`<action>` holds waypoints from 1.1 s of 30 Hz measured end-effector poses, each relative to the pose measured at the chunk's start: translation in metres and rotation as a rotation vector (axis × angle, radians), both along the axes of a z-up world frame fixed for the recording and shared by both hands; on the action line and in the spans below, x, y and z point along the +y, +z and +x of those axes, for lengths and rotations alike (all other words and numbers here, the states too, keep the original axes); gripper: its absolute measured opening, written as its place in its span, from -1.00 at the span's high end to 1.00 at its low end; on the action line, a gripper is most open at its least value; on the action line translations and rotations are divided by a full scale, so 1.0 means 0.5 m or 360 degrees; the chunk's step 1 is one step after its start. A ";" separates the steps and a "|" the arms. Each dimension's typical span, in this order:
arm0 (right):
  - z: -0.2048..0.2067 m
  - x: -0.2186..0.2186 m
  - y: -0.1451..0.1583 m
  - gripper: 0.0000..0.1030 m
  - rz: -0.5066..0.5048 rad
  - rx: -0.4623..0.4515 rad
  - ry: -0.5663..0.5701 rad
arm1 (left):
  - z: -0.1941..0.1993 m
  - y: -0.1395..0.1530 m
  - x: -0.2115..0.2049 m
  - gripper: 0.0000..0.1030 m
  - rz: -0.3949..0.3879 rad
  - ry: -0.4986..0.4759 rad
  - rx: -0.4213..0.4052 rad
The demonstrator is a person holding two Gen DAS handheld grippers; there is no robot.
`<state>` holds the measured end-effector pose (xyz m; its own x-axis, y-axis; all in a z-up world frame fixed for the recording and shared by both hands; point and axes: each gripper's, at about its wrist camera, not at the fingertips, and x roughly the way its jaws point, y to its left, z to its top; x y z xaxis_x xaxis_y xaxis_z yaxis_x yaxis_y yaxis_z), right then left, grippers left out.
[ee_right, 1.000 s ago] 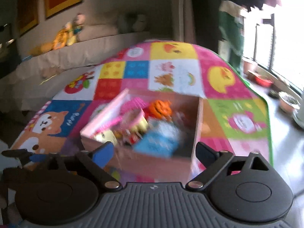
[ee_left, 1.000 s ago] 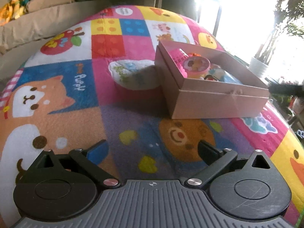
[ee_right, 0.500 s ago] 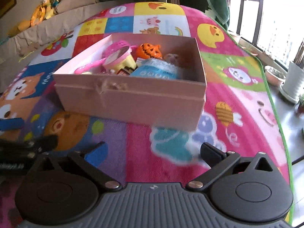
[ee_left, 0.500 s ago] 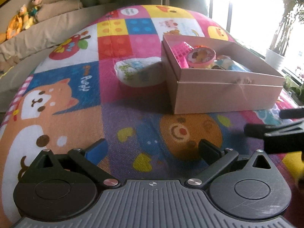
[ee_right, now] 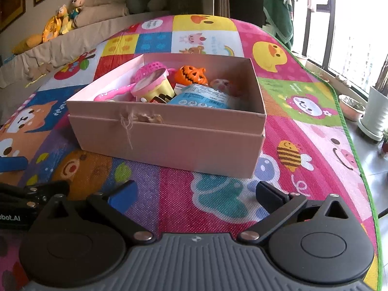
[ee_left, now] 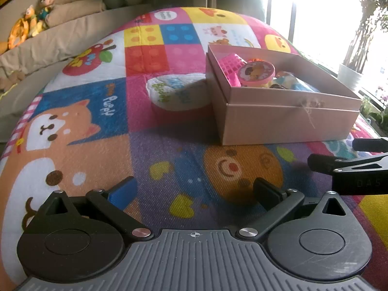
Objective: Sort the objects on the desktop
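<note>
A pink cardboard box stands on the colourful play mat; it also shows in the left wrist view. Inside lie a pink-lidded tub, an orange pumpkin toy, a blue packet, a pink basket and other small toys. My right gripper is open and empty, low over the mat in front of the box. My left gripper is open and empty, low over the mat to the box's left front. The right gripper's fingers show at the right edge of the left wrist view.
A beige sofa with stuffed toys runs along the far left side of the mat. Plant pots stand on the floor by the window at the right. The mat's green edge is on the right.
Both grippers have come down and back, low over the mat in front of the box. The right gripper, earlier above the box, now faces its front wall. Both stay open.
</note>
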<state>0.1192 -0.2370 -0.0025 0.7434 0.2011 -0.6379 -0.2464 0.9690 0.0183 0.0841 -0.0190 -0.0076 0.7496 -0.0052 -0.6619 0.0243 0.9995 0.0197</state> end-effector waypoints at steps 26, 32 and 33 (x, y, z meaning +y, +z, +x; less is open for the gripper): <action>-0.006 0.000 -0.002 -1.00 -0.0003 0.0000 0.0015 | -0.004 0.002 -0.004 -1.00 -0.0005 0.0004 0.0003; -0.004 -0.005 -0.002 -1.00 0.0000 0.0000 0.0015 | -0.007 0.005 -0.005 -1.00 -0.0032 0.0000 -0.0003; -0.004 -0.005 -0.002 -1.00 0.0001 0.0001 0.0015 | -0.006 0.005 -0.002 -1.00 -0.0027 -0.0002 -0.0001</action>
